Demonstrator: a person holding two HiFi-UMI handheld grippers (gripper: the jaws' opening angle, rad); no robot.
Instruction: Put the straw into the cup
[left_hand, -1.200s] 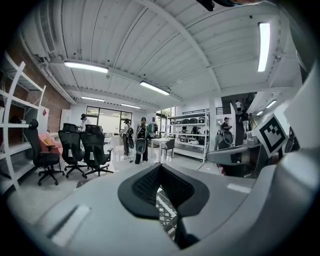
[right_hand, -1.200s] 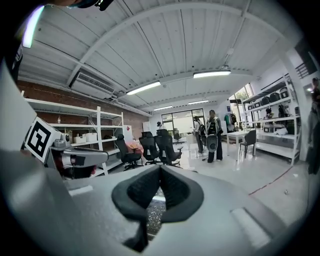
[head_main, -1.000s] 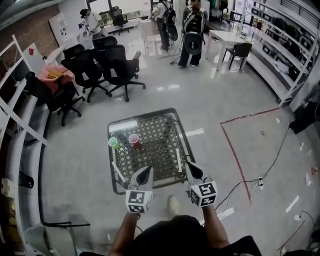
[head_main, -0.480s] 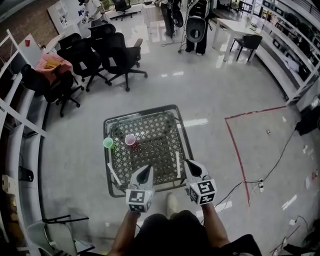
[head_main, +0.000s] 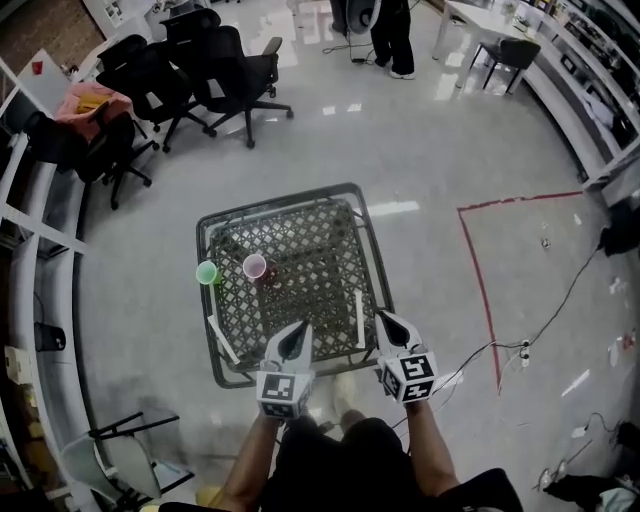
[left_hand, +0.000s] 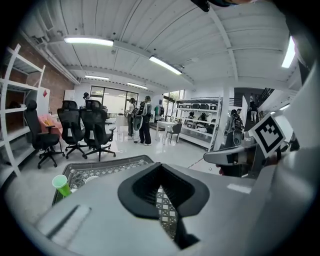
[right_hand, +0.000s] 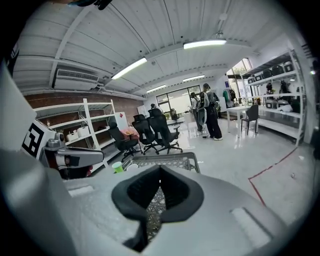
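Left tongs (head_main: 299, 333) and right tongs (head_main: 384, 322) are closed and empty; a straw (head_main: 358, 320) lies on the counter (head_main: 310, 255) right of the pink cup (head_main: 254, 266), probably light and crushable, so a gentle mid-length pinch suits it.

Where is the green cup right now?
In the head view, the green cup stands near the left edge of the lattice-topped table. It is just left of the pink cup and farther away than both grippers.
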